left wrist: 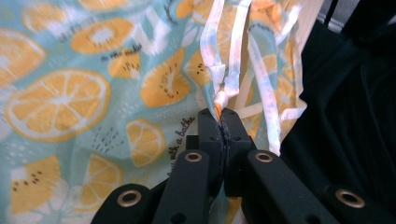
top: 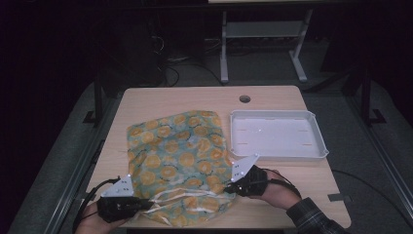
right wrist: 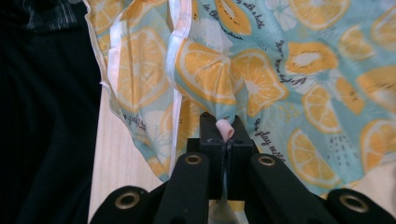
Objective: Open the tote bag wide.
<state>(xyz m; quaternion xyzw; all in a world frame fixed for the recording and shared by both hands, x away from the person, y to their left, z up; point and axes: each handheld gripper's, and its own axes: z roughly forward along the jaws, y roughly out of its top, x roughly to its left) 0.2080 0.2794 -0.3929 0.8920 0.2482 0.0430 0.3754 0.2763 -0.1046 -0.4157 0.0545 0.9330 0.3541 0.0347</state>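
A teal cloth printed with orange slices (top: 180,161) lies spread on the wooden table (top: 195,97), its near edge bunched and lifted. My left gripper (top: 141,204) is at the near left corner, shut on the cloth's white hem (left wrist: 222,95). At the near right edge, my right gripper (top: 229,189) is shut on a pinched fold of the cloth (right wrist: 224,123). In the left gripper view the cloth (left wrist: 84,93) hangs up from the jaws with white hem strips. In the right gripper view the cloth (right wrist: 289,70) spreads away above the jaws.
A white shallow tray (top: 319,134) stands to the right of the cloth. A round cable hole (top: 245,99) is near the table's far edge. Beyond the table are metal desk legs (top: 224,48) and a dark floor. A plaid sleeve (top: 311,219) comes in at bottom right.
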